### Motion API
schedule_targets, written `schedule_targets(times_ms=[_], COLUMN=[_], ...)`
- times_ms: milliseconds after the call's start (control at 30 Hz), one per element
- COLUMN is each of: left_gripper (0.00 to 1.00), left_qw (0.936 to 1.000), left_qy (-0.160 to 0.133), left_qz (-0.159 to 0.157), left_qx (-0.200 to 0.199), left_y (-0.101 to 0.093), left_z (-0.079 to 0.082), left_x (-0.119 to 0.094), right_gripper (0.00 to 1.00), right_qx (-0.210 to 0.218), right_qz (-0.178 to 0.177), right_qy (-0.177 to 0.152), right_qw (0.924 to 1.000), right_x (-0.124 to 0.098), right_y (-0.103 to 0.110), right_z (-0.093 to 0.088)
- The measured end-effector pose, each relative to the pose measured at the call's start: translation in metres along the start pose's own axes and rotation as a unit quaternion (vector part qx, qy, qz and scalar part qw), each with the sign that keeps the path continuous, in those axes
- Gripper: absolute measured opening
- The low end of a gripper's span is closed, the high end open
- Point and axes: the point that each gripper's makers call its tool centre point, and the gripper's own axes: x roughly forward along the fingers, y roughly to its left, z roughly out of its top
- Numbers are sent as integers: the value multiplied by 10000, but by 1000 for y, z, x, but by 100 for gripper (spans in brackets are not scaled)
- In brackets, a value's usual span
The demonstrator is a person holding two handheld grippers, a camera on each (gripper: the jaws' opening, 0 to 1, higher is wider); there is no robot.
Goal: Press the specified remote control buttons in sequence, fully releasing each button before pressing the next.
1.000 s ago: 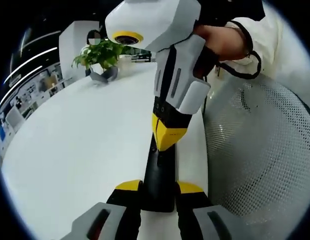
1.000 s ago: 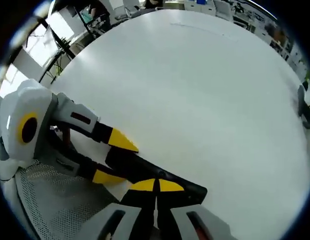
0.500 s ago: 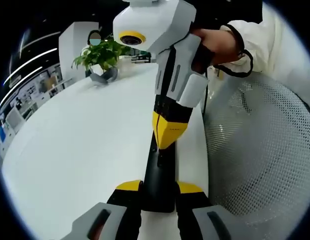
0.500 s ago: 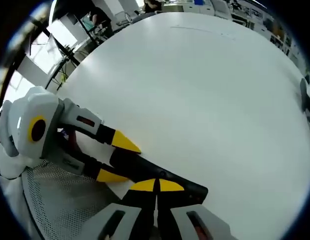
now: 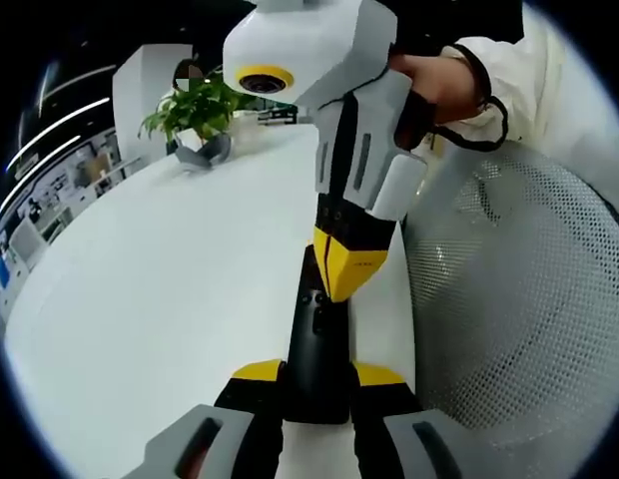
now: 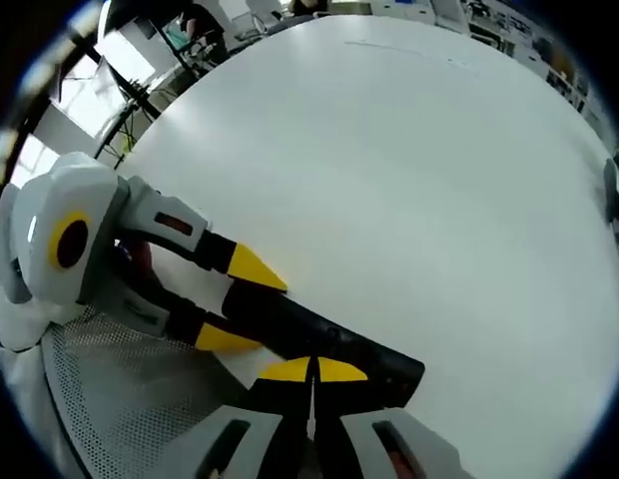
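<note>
Left gripper view has the left claw [image 5: 317,374] pinching the near end of the black remote [image 5: 315,349] low in frame on the white tabletop [image 5: 160,289], while the right claw [image 5: 347,271], tips pressed together, hangs over its buttons, apparently mid-sequence; next calls for a straight press, then full release.

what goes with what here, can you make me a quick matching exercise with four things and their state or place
Things:
1. remote control
2. right tongs
3. potted plant
4. mesh chair

States or places:
a. shut, tips over the remote
b. at the table's far end
c. clamped between the left tongs
d. beside the table edge

Pairs: 1-c, 2-a, 3-b, 4-d
</note>
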Motion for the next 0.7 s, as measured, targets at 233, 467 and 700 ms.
schedule_targets(times_ms=[233,467,700], left_gripper=[25,25,25], left_qw=[10000,10000,10000], left_qy=[3,5,9], left_qz=[-12,-45,-37], left_qx=[-18,38,37], left_y=[0,0,-1], left_z=[0,0,1], left_x=[0,0,0], right_gripper=[0,0,0], right_qx=[-150,-312,-505], right_qz=[-88,-224,-313], right_qy=[56,25,0], right_qw=[9998,9993,9982], right_x=[2,4,5], right_y=[1,0,0], right_z=[-3,-3,-4])
